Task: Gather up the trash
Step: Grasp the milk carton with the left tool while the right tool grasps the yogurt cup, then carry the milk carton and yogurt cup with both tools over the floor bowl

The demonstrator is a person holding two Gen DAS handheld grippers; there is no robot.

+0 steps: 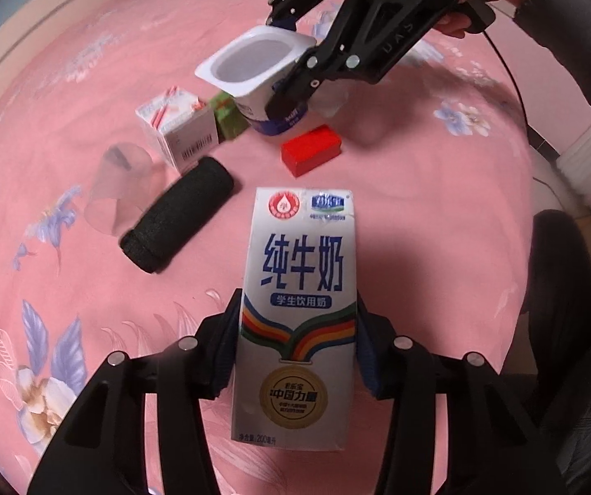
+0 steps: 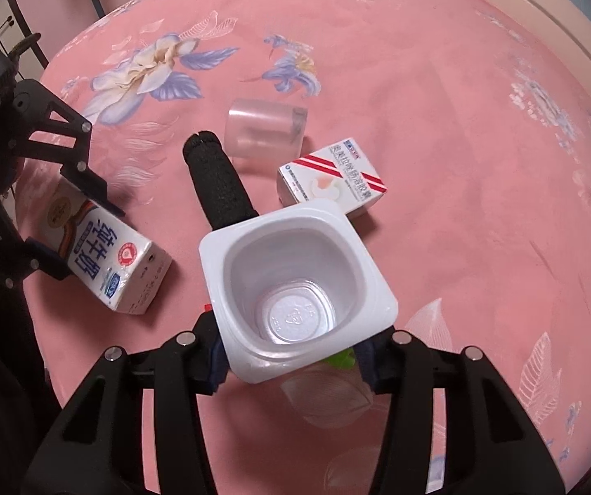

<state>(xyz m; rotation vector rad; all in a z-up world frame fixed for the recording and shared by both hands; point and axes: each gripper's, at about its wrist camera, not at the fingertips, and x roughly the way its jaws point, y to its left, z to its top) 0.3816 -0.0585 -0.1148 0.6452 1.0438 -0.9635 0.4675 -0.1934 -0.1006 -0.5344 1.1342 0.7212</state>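
Left wrist view: left gripper (image 1: 297, 342) clamps the carton (image 1: 295, 309), right gripper (image 1: 291, 62) clamps the cup (image 1: 254, 66); box (image 1: 180, 128), roll (image 1: 178, 214) remain mid-bed.

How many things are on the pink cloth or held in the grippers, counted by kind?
Cartons and boxes: 2, milk carton, small white box
Cups: 2, white yogurt cup, clear plastic cup
Blocks: 2, red block, green block
Black foam roll: 1
Total: 7
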